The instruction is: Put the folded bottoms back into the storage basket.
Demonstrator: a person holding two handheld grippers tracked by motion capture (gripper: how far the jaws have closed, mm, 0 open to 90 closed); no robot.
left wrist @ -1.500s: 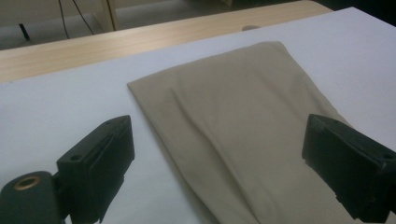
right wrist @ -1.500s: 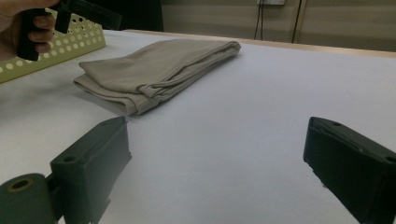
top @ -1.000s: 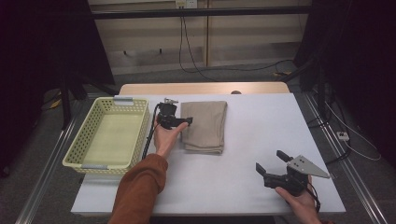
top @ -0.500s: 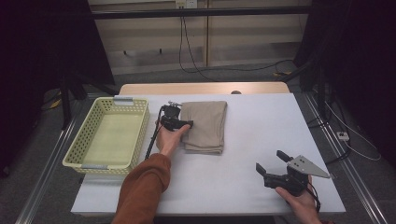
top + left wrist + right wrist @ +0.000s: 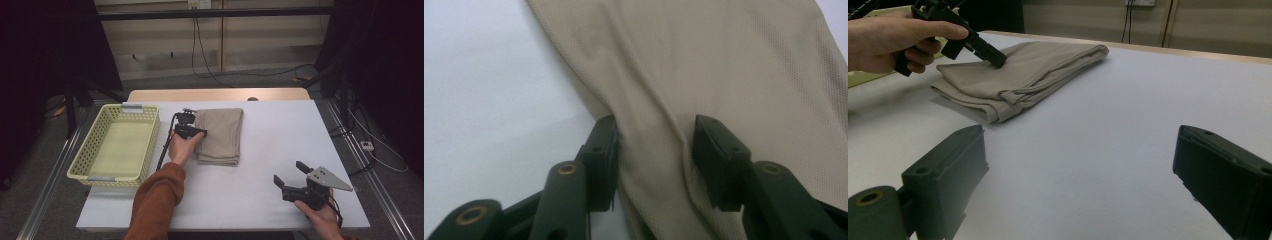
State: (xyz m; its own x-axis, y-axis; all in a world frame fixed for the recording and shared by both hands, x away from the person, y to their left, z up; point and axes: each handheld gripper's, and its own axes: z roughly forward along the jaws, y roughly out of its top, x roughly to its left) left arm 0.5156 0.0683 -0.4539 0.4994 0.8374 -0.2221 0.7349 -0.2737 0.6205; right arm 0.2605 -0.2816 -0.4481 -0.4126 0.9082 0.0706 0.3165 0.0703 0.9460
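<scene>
A folded beige cloth [image 5: 220,135] lies flat on the white table [image 5: 270,150], left of centre. My left gripper [image 5: 197,134] points down onto the cloth's left edge. In the left gripper view its jaws straddle a strip of the cloth [image 5: 704,65] at that edge: one fingertip [image 5: 604,145] stands by the edge, the other on the fabric. The jaws have just been closing and a gap still shows, with lightly wrinkled fabric between them. My right gripper [image 5: 289,173] rests open at the table's near right, nothing between its jaws, facing the cloth [image 5: 1023,70] and the left gripper [image 5: 993,57].
A pale yellow mesh basket [image 5: 82,160] with nothing in it sits at the table's left end, close to the left hand. A black cable [image 5: 165,147] trails from the left gripper between basket and cloth. White tabletop stretches between the cloth and the right gripper.
The left hand has shifted slightly, bringing its gripper onto the cloth's left edge. The right gripper has stayed where it was.
</scene>
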